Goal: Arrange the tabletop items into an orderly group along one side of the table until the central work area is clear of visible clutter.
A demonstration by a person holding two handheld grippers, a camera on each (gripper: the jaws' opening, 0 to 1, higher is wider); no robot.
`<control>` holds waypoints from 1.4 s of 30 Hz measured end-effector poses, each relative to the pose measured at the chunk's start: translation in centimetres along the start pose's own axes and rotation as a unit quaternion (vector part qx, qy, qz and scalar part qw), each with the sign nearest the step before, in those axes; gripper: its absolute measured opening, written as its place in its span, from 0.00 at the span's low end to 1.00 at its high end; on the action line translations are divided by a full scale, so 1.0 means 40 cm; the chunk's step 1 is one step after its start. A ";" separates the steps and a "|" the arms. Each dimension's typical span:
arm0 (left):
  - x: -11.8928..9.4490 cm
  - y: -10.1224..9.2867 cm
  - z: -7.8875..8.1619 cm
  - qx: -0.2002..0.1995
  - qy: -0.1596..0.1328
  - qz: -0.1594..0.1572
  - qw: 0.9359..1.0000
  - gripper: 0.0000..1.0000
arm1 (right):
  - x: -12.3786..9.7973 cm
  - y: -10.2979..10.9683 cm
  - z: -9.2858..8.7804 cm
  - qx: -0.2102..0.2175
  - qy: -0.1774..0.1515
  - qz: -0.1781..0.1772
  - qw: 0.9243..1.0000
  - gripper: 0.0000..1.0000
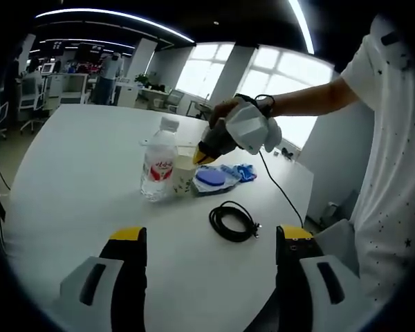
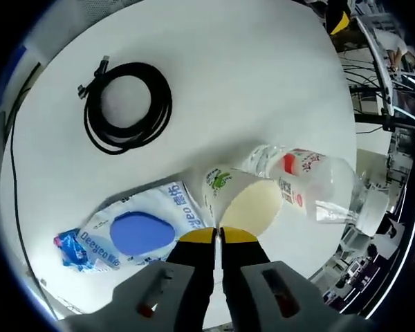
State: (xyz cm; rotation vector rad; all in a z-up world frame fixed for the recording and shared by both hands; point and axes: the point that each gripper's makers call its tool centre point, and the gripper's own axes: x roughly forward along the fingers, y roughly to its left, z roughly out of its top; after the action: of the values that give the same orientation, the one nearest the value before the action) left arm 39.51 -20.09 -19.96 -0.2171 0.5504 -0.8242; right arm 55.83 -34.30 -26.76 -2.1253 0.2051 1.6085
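Here the right gripper (image 2: 218,235) pinched the pale paper cup's (image 2: 243,200) rim, beside the clear plastic water bottle (image 2: 311,181). The left gripper (image 1: 211,238) hung with jaws apart above the white table (image 1: 76,173).

At the right of the left gripper view the person wears a white T-shirt (image 1: 391,159) speckled with small dark dots. Both grippers are grey with black jaws tipped yellow: the left gripper (image 1: 211,238) and the right gripper (image 2: 217,236), which trails a thin black cord (image 1: 280,190).
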 end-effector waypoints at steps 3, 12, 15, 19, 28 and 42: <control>0.000 0.000 0.002 -0.001 -0.001 0.000 1.000 0.78 | 0.002 0.004 0.002 0.011 -0.004 0.002 1.000 0.01; 0.002 -0.001 -0.001 0.000 0.001 -0.001 1.000 0.78 | -0.001 0.005 0.010 0.039 -0.020 -0.008 0.999 0.17; 0.004 -0.002 -0.001 0.001 0.002 -0.002 1.000 0.78 | -0.001 0.009 0.013 0.049 -0.025 -0.007 0.998 0.22; 0.005 -0.004 0.000 0.002 0.002 -0.003 1.000 0.78 | -0.004 0.012 0.017 0.060 -0.030 -0.009 0.998 0.29; 0.007 -0.008 0.004 0.008 0.003 -0.005 1.000 0.78 | -0.023 0.009 0.024 0.094 -0.038 -0.022 0.995 0.41; 0.008 -0.025 0.025 0.025 0.006 -0.012 1.000 0.79 | -0.074 -0.019 0.019 0.169 -0.054 -0.069 0.982 0.61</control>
State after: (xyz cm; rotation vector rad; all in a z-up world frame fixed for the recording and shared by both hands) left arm 39.59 -21.03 -18.83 -0.1739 0.5379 -0.8621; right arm 54.57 -33.73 -23.94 -1.7526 0.2683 1.4837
